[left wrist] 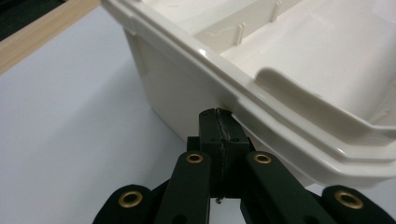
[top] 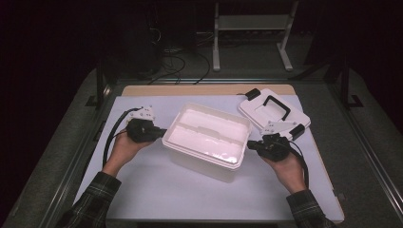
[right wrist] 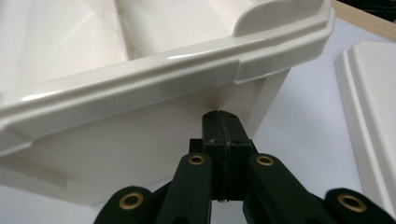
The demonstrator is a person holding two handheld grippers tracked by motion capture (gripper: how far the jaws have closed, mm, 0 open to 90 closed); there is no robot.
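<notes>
One white table [top: 142, 190] bears a white open bin [top: 207, 137] at its middle, long axis running between the hands, with the closed, empty left gripper [top: 159, 131] and right gripper [top: 252, 144] tucked under its end rims, equally near.

A white lid [top: 274, 112] with a black handle [top: 277, 107] lies flat at the far right part of the table, with black clips at two of its corners; its pale edge [right wrist: 369, 116] is seen also in the right gripper view; the table [top: 152, 190] has a white top [left wrist: 60, 140], and a strip of bare wood [top: 204, 90] runs along its far edge; behind the table the floor is dark, with some black cables [top: 183, 66] lying on it; further back stands a white metal frame [top: 252, 33] on two legs.
</notes>
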